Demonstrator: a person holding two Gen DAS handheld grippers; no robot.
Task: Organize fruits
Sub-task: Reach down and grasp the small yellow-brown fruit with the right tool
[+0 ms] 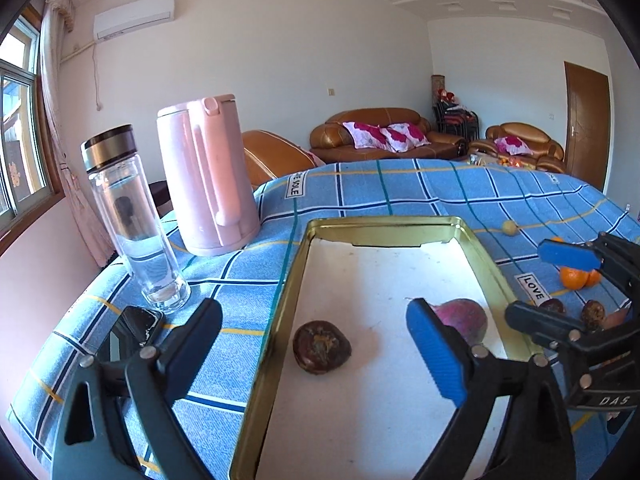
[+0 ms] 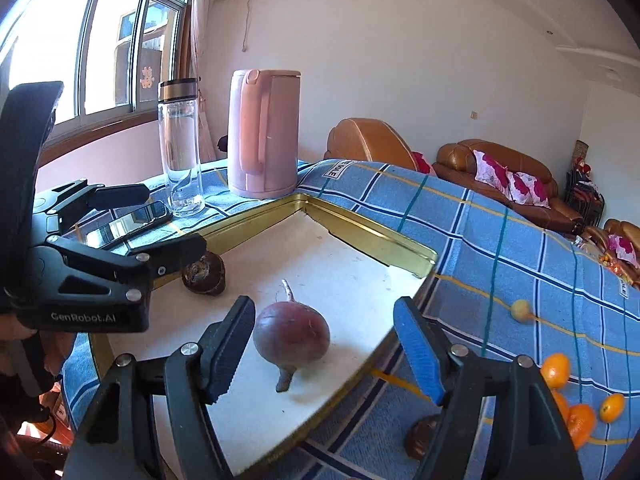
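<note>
A gold-rimmed tray point(image 1: 280, 300) point(image 2: 360, 236) with a white floor lies on the blue checked tablecloth. In it sit a dark brown wrinkled fruit point(image 1: 322, 346) point(image 2: 204, 274) and a purple-red round one with a thin stem point(image 1: 464, 318) point(image 2: 291, 336). My left gripper point(image 1: 316, 356) is open and empty above the tray, the brown fruit between its fingers. My right gripper point(image 2: 324, 352) point(image 1: 556, 280) is open around the purple fruit without touching it. Oranges point(image 1: 576, 276) point(image 2: 572, 400), brown fruits point(image 1: 592, 314) point(image 2: 422, 438) and a small yellow fruit point(image 1: 509, 227) point(image 2: 520, 310) lie on the cloth right of the tray.
A pink kettle point(image 1: 208, 176) point(image 2: 262, 136) and a glass bottle point(image 1: 132, 220) point(image 2: 180, 148) stand left of the tray, a black phone point(image 1: 128, 334) point(image 2: 128, 224) in front of the bottle. Brown sofas stand beyond the table.
</note>
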